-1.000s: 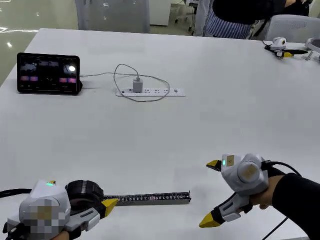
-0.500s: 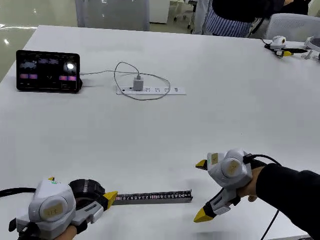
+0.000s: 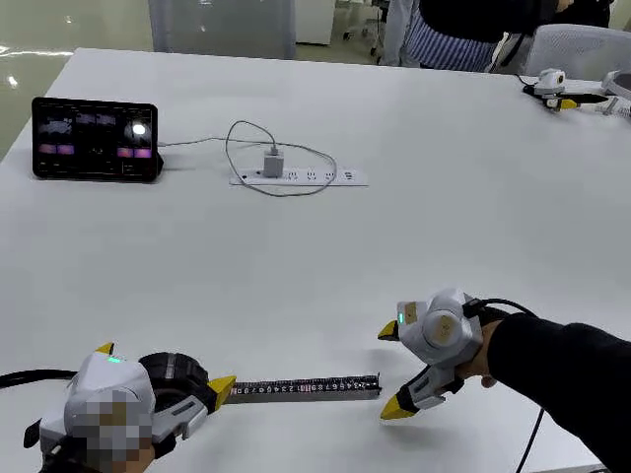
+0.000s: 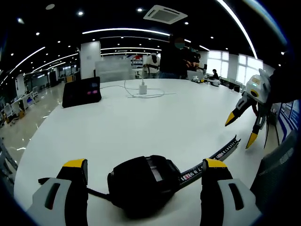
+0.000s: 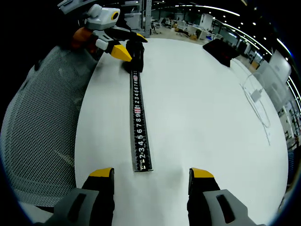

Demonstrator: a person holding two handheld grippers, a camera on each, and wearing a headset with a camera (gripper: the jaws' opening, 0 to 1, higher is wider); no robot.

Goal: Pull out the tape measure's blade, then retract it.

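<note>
The black tape measure case [image 3: 174, 378] lies near the table's front left, with its blade [image 3: 306, 388] pulled out flat to the right. My left gripper [image 3: 163, 368] is open with a jaw on either side of the case [image 4: 143, 181], and a small gap shows on each side. My right gripper [image 3: 392, 369] is open just beyond the blade's end hook. In the right gripper view the blade [image 5: 139, 117] ends just ahead of and between the fingertips of the right gripper [image 5: 151, 173], without touching them.
On the white table [image 3: 394, 236], a dark tablet [image 3: 96, 139] stands at the back left. A white power strip [image 3: 296, 179] with a charger and looped cable lies mid-back. Other grippers [image 3: 562, 91] rest at the far right corner. A person [image 3: 463, 25] stands beyond the far edge.
My right gripper has moved left toward the blade's end, still open. The left gripper, case and blade have stayed put.
</note>
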